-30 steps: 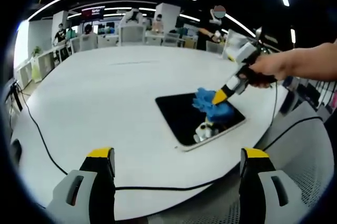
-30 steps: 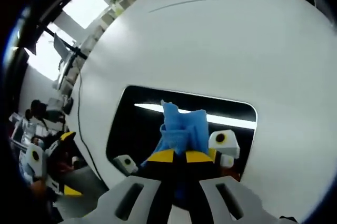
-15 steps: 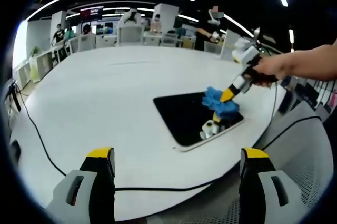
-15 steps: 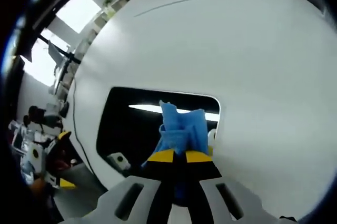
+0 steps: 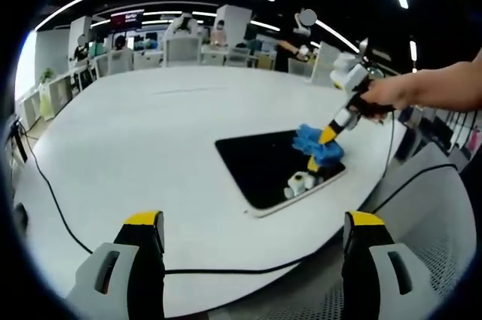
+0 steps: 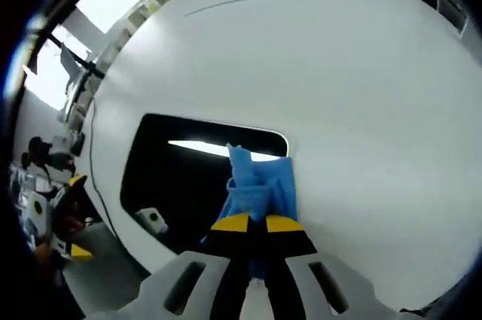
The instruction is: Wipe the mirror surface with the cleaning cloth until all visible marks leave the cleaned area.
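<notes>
A dark rectangular mirror lies flat on the white table. The blue cleaning cloth rests on the mirror's right end, pinched in my right gripper, which is shut on it and held by a hand. The mirror reflects ceiling light strips and parts of the gripper. My left gripper stands open near the table's front edge, well back from the mirror, with nothing between its jaws.
A black cable runs along the table's left and front edge. Desks, chairs and several people stand at the back of the room. A mesh chair back sits at the right. The far table half is bare white.
The right gripper has drawn the cloth across the mirror toward its right end, near the edge. The left gripper has stayed where it was.
</notes>
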